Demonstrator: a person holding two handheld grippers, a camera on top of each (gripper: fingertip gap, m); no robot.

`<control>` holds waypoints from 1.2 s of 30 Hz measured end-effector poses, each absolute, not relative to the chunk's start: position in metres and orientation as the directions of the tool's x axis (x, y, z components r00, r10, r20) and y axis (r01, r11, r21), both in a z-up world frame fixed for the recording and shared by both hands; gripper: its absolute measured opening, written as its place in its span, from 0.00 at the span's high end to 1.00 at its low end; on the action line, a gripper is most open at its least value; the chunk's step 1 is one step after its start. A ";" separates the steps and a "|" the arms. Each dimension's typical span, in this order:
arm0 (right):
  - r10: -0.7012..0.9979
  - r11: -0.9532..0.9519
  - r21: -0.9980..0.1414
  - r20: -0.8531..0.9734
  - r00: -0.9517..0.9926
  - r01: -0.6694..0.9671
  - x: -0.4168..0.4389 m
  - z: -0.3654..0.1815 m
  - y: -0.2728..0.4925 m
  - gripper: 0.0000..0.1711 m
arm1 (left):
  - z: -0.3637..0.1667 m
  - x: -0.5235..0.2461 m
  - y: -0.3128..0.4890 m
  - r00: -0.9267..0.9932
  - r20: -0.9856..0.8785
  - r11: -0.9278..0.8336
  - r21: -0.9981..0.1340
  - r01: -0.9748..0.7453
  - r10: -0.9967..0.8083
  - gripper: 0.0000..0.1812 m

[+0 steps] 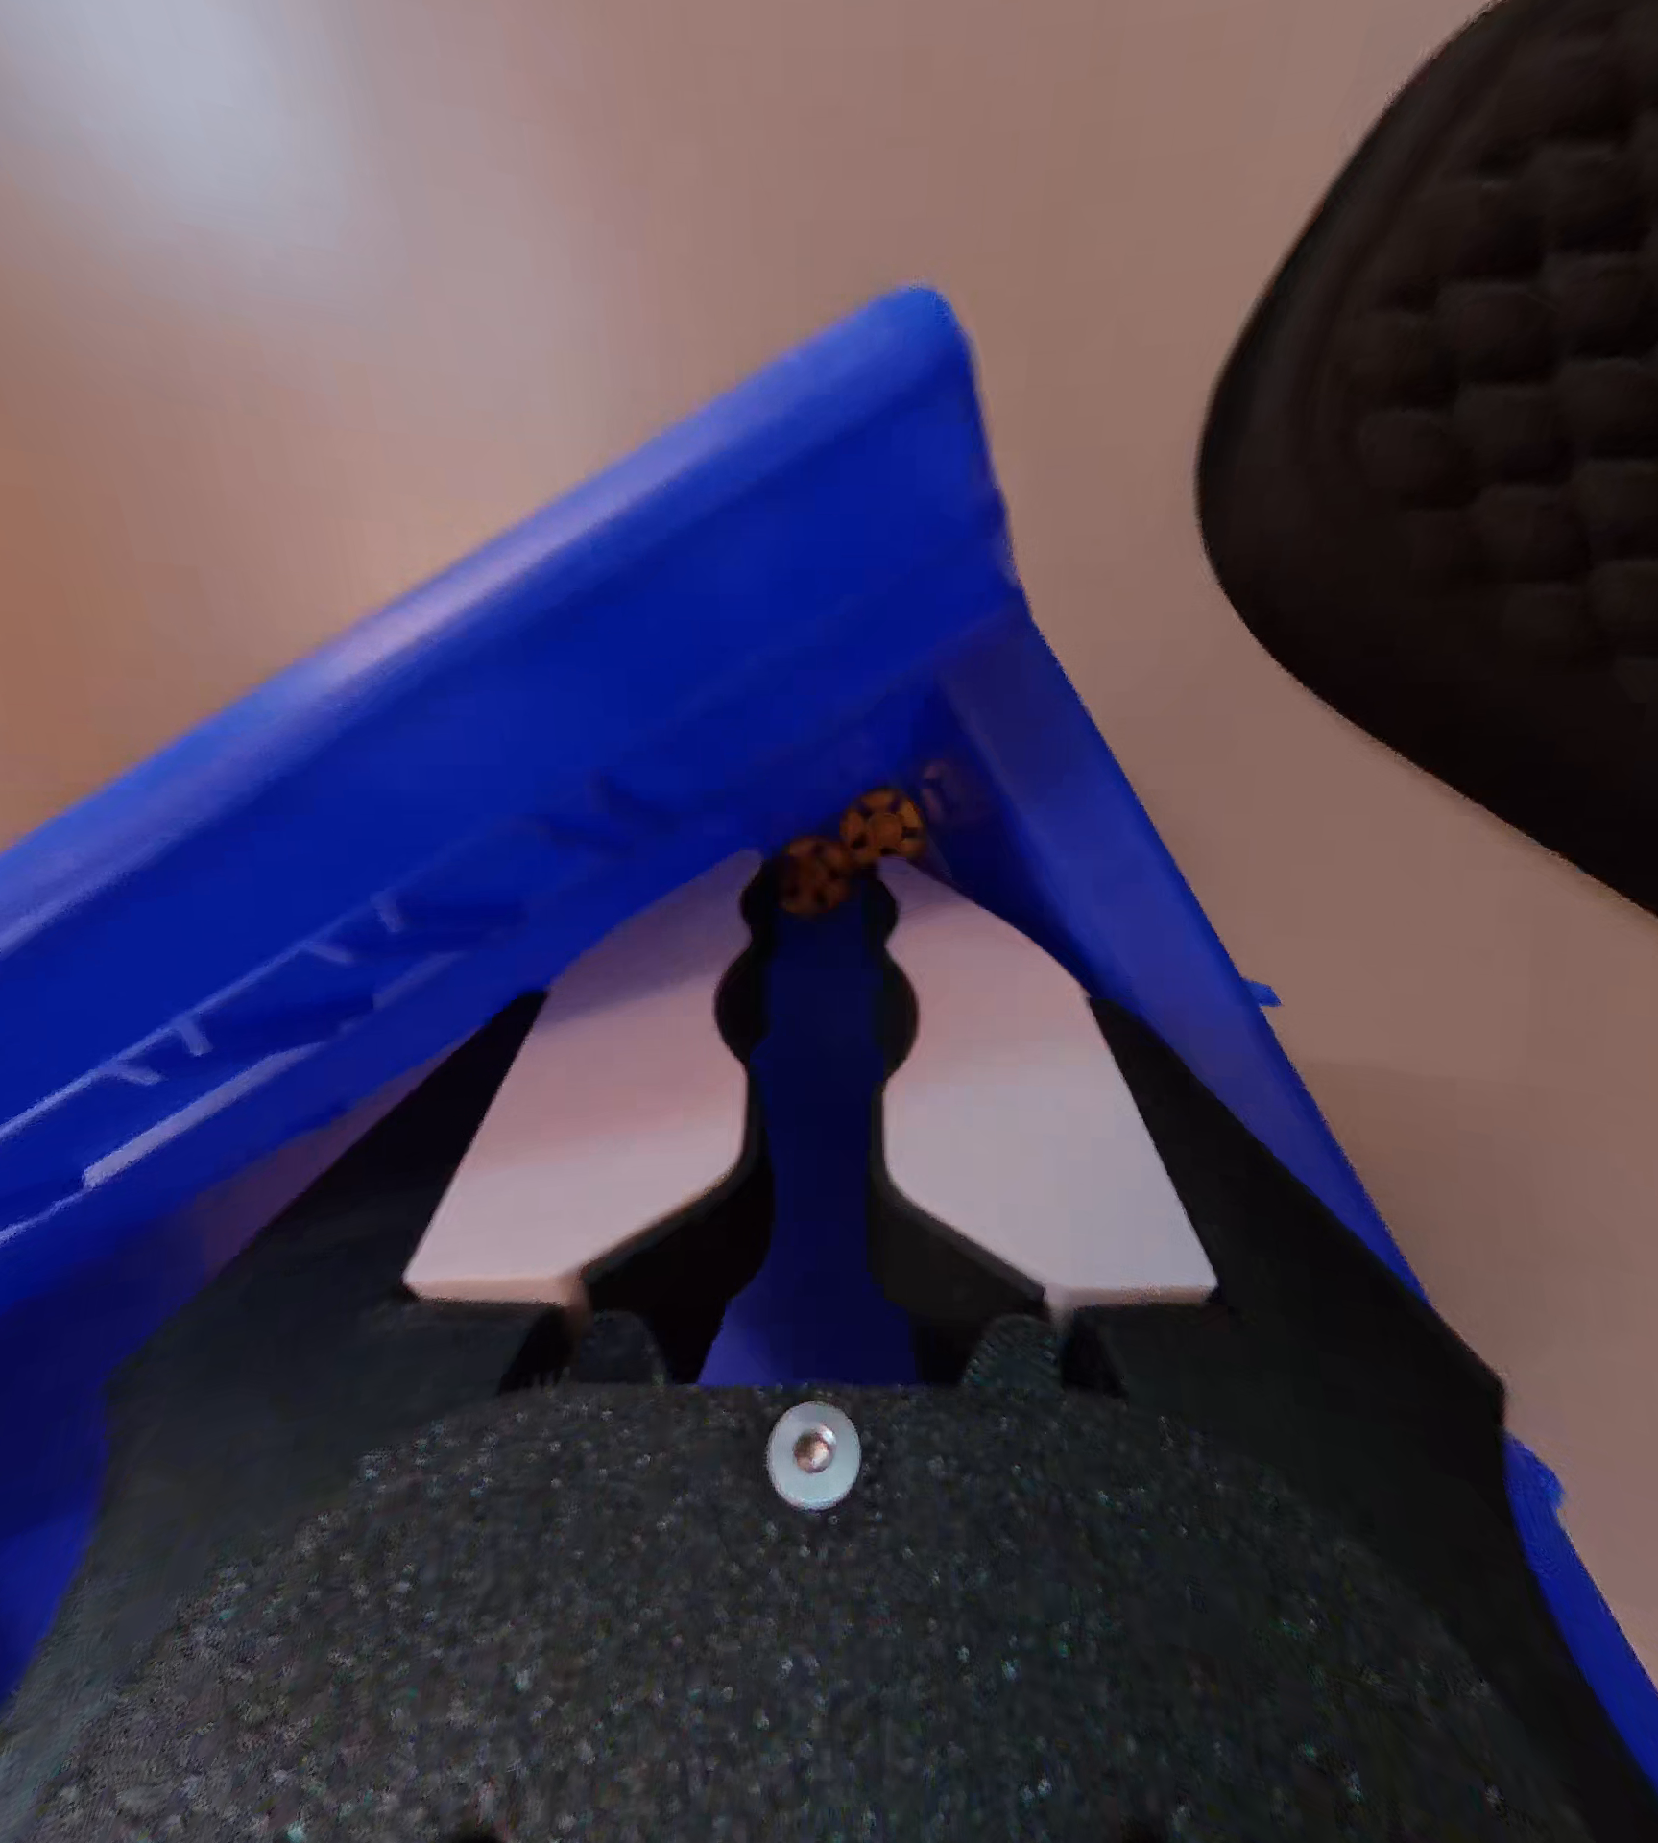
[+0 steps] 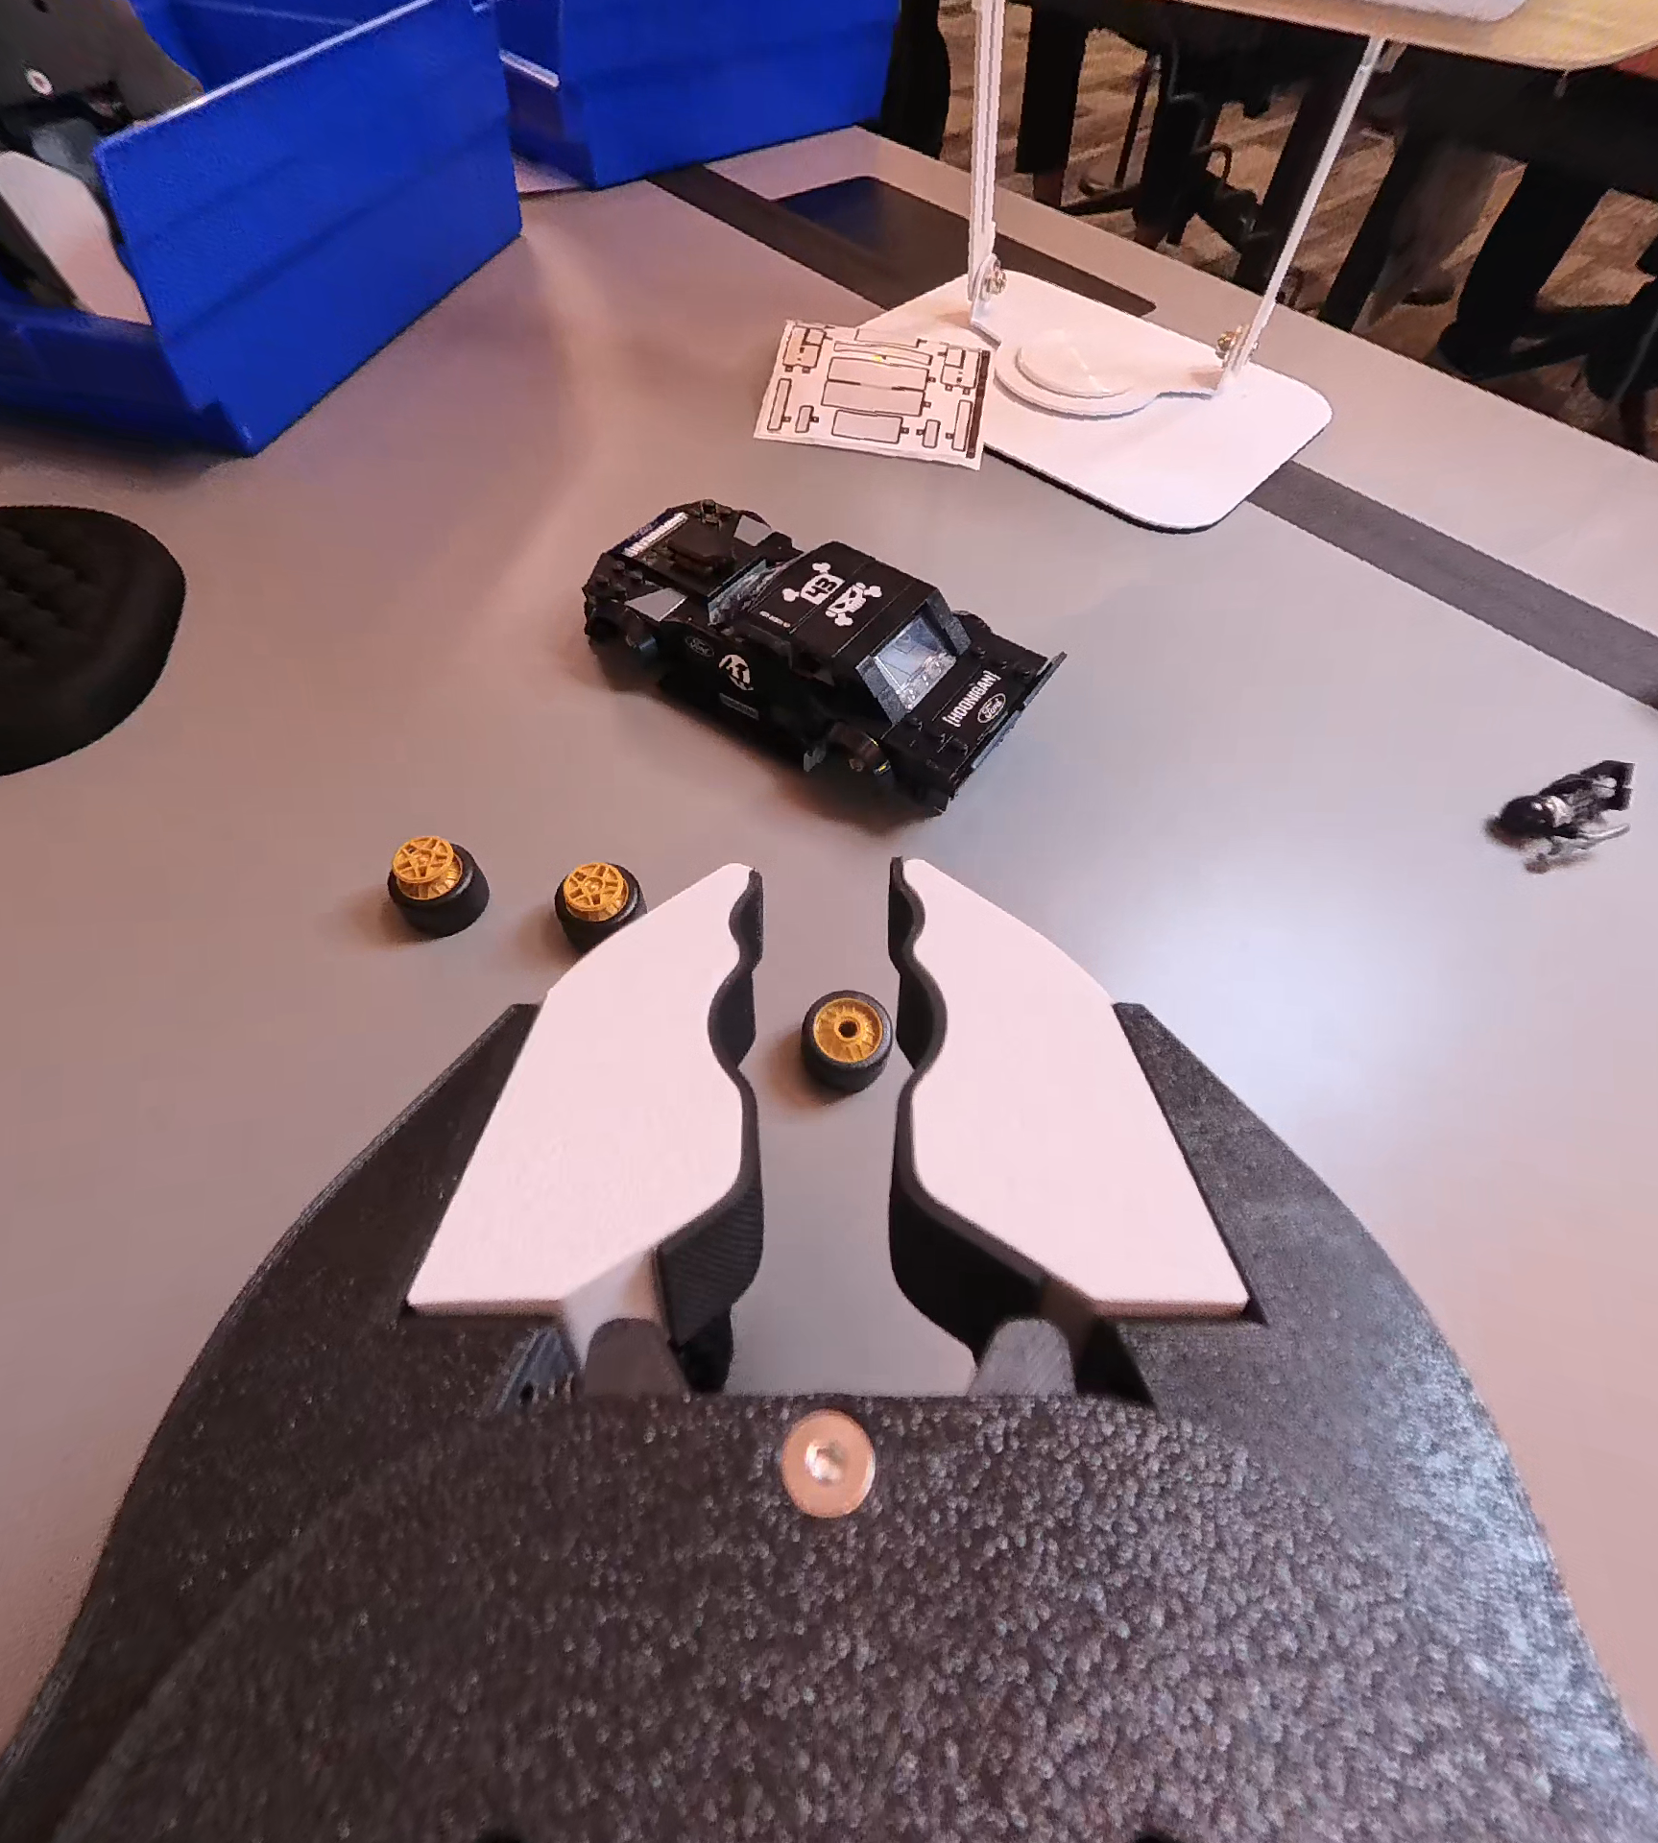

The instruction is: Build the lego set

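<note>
Right wrist view gives me the car (image 2: 820,653), black and wheel-less, resting on the grey table (image 2: 1204,997) at 12 o'clock from my right gripper (image 2: 825,878). One gold-hubbed wheel (image 2: 846,1039) lies flat between its spread fingers, close to the right one; whether it touches I cannot tell. That gripper is released and holds nothing, pitched down low over the table. Two more wheels (image 2: 437,882) (image 2: 598,901) lie at 10 o'clock, just beside the left finger. A small dark piece (image 2: 1568,810) lies well apart at 2 o'clock. A sticker sheet (image 2: 874,391) lies beyond the car, against a white stand base (image 2: 1154,439). A black mat (image 2: 17,638) is at 9 o'clock, blue bins (image 2: 306,219) at 11 o'clock. Chairs and desk legs fill the room behind.

Left wrist view shows my left gripper (image 1: 820,898) reaching into a bin (image 1: 505,698), fingers nearly together at a corner where two gold hubs (image 1: 810,874) (image 1: 881,826) show. Blur keeps me from telling whether it grips one.
</note>
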State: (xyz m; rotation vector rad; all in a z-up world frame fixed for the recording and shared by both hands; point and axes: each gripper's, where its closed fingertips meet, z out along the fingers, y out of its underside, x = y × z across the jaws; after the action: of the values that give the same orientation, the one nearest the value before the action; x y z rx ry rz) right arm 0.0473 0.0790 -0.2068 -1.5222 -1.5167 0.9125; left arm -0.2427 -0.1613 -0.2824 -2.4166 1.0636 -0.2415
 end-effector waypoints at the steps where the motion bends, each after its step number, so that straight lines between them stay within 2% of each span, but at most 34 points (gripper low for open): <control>1: 0.999 0.025 -0.900 0.040 0.026 0.436 0.046 -0.207 0.079 0.86 | -0.282 -0.243 -0.160 0.688 -0.038 -0.583 -0.499 -0.641 -0.724 0.92; 15: 0.999 0.026 -0.909 0.039 0.024 0.416 0.046 -0.202 0.079 0.87 | -0.281 -0.262 -0.166 0.735 -0.076 -0.648 -0.418 -0.637 -0.674 0.95; 26: 0.996 0.079 -0.930 0.063 -0.057 0.360 0.036 -0.188 0.058 0.87 | -0.224 -0.268 -0.171 0.838 -0.126 -0.643 -0.585 -0.495 -0.531 0.96; 29: 0.992 0.101 -0.942 0.070 -0.106 0.319 0.028 -0.177 0.043 0.87 | -0.180 -0.243 -0.157 0.865 -0.074 -0.525 -0.768 -0.367 -0.496 0.96; 32: 0.974 0.181 -0.954 0.140 -0.179 0.239 0.012 -0.159 0.019 0.86 | -0.117 -0.193 -0.135 0.852 0.045 -0.281 -0.952 -0.121 -0.522 0.96; 34: 0.952 0.208 -0.964 0.160 -0.259 0.167 -0.001 -0.143 -0.005 0.86 | -0.085 -0.156 -0.123 0.803 0.110 -0.130 -0.991 0.041 -0.586 0.96; 36: 0.925 0.097 -0.989 0.048 -0.378 0.109 -0.012 -0.123 -0.034 0.86 | -0.066 -0.124 -0.110 0.757 0.119 -0.002 -0.988 0.154 -0.643 0.96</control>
State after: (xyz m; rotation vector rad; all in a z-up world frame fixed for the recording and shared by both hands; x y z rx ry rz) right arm -0.0121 -0.0341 -0.1234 -1.0393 -1.6201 1.3646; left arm -0.1239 -0.1103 -0.0665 -1.4462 0.4262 -0.6570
